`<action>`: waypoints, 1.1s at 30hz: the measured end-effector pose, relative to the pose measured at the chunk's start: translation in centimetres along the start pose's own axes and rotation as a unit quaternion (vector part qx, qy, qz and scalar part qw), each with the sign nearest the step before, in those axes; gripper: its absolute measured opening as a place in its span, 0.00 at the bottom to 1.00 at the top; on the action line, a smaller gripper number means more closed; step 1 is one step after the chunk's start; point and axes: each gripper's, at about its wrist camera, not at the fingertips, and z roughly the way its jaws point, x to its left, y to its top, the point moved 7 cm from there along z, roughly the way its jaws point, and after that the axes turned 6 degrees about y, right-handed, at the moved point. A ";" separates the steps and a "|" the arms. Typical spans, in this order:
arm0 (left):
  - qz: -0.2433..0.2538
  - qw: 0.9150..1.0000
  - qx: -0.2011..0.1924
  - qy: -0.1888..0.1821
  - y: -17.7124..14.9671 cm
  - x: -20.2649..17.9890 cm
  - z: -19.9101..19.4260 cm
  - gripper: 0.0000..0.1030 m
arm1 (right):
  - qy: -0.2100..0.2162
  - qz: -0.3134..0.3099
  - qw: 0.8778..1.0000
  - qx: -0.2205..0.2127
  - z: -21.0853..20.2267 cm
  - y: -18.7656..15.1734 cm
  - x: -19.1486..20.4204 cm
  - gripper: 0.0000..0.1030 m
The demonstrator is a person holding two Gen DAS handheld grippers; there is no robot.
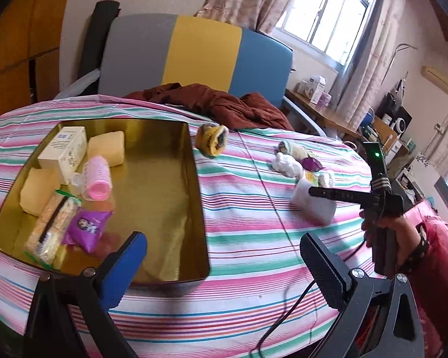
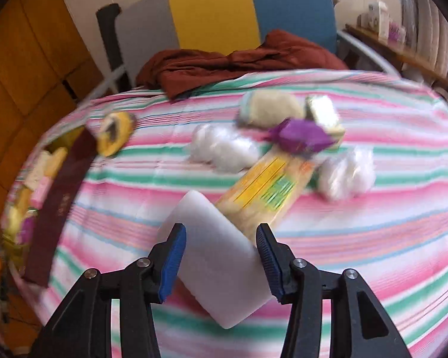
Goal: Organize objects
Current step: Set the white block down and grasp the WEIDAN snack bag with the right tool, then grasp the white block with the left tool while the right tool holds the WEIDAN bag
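A striped pink, green and white cloth [image 1: 248, 232] covers the desk, where sorting is under way. The right tool [image 2: 221, 256] straddles a white foam block [image 2: 224, 268] lying on the cloth toward the desk's near edge; its blue-padded jaws flank the block on either side, and whether they press it cannot be told through the motion blur. The left tool [image 1: 224, 265] hangs open and empty over the near edge of the desk, one finger above the near wall of a gold-lined tin box [image 1: 164, 203].

The box sits at the desk's left side. Along its left wall lie a cream carton [image 1: 64, 153], two yellow sponges [image 1: 107, 148], a pink hair roller [image 1: 97, 179], a long clear packet of white pieces [image 1: 52, 228] and a purple sachet [image 1: 88, 228]. The right half of the box shows bare gold floor.

Just beyond the box's far right corner a yellow knitted piece [image 1: 212, 139] rests on the cloth. Toward the desk's right side a loose cluster waits: two white cotton wads [image 2: 224, 146], a pale roll [image 2: 271, 110], a purple wrapper [image 2: 298, 137], a small yellow-green pack [image 2: 324, 113] and a long yellow packet [image 2: 268, 191], its near end just beside the foam block. A rust-brown garment [image 1: 218, 101] is heaped at the far edge, before a grey, yellow and blue chair back [image 1: 200, 50].
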 end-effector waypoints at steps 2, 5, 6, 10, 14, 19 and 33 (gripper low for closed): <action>0.003 1.000 0.002 -0.003 0.0 -0.5 0.3 1.00 | 0.031 0.015 0.999 0.006 -0.2 -1.4 1.2 0.49; 0.009 1.000 0.008 -0.006 -0.2 -1.2 0.7 1.00 | 0.067 0.027 0.997 0.020 0.4 -3.1 3.0 0.49; 0.010 1.000 0.009 -0.007 -0.2 -1.4 0.8 1.00 | 0.069 0.028 0.997 0.023 0.6 -3.4 3.3 0.49; 0.017 1.000 0.011 -0.007 -0.3 -1.8 0.7 1.00 | 0.016 0.073 0.997 -0.027 -0.1 -1.7 1.1 0.53; 0.009 1.000 0.015 -0.009 -0.4 -1.8 0.8 1.00 | -0.072 0.143 0.985 -0.058 -0.2 1.1 -2.6 0.72; 0.007 1.000 0.023 -0.011 -0.7 -1.9 1.1 1.00 | -0.108 0.164 0.980 -0.045 1.7 2.8 -3.7 0.71; 0.009 0.999 0.039 -0.036 0.7 -5.1 2.6 1.00 | -0.055 0.043 0.998 0.002 0.6 -0.9 -3.2 0.47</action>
